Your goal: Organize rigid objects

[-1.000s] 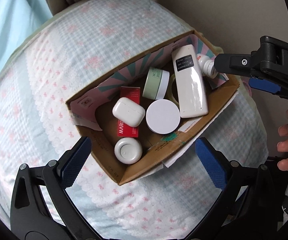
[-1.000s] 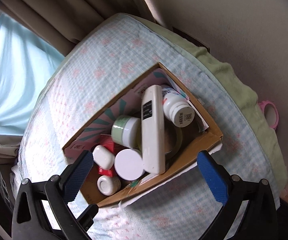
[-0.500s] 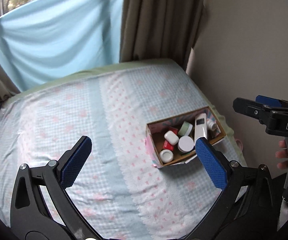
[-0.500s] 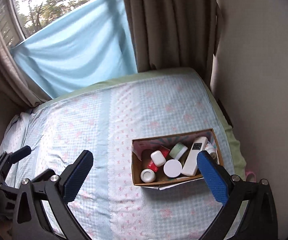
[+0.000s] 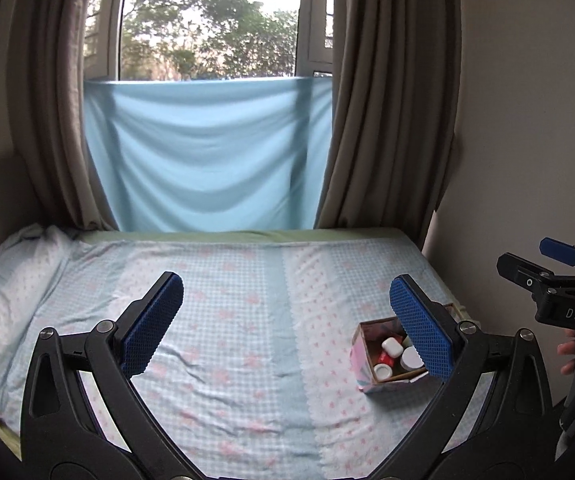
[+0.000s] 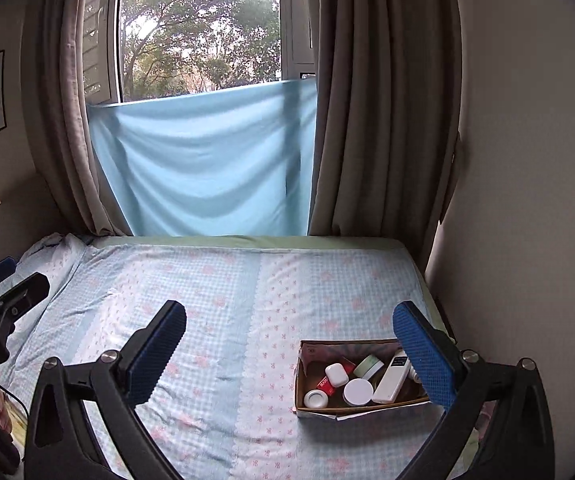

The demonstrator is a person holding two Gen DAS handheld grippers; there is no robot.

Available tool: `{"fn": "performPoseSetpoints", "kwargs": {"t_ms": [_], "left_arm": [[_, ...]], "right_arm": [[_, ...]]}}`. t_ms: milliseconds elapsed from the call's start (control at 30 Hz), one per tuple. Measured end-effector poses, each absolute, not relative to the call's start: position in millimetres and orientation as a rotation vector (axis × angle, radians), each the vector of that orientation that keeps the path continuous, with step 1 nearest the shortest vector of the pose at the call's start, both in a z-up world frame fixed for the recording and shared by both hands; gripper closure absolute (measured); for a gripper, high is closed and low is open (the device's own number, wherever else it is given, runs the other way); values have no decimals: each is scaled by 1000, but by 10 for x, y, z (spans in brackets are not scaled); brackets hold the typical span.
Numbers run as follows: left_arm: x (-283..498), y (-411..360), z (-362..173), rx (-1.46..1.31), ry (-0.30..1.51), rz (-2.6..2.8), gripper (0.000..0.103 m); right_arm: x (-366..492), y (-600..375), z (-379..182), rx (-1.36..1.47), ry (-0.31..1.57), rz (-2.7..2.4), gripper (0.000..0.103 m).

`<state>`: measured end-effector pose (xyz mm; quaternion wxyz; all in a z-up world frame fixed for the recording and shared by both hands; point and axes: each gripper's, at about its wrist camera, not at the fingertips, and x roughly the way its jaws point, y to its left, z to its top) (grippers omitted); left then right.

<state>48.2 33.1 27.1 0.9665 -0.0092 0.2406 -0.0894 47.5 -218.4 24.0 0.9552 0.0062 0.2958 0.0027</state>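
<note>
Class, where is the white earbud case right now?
In the right wrist view, the white earbud case lies inside the cardboard box on the bed's right side, on the red box, beside the green-lidded jar.

The cardboard box [image 6: 361, 404] looks matt and brown, its outside covered in printed paper, and it sits on a soft, wrinkled cotton bedsheet [image 6: 223, 320]. Inside, the white remote [image 6: 392, 376] and round jars [image 6: 357, 392] look like smooth, faintly glossy plastic.
</note>
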Motion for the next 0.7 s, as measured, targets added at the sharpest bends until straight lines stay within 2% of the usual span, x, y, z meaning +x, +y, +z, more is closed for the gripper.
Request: {"fn": "performPoseSetpoints", "kwargs": {"t_ms": [300,700], "left_arm": [[369,369,263,1,434,-183,0],[412,329,283,6,451,-212,0]], "right_arm": [[429,-2162,294,26,563,-15,0],[468,-2149,305,22,553,-26,0]]}}
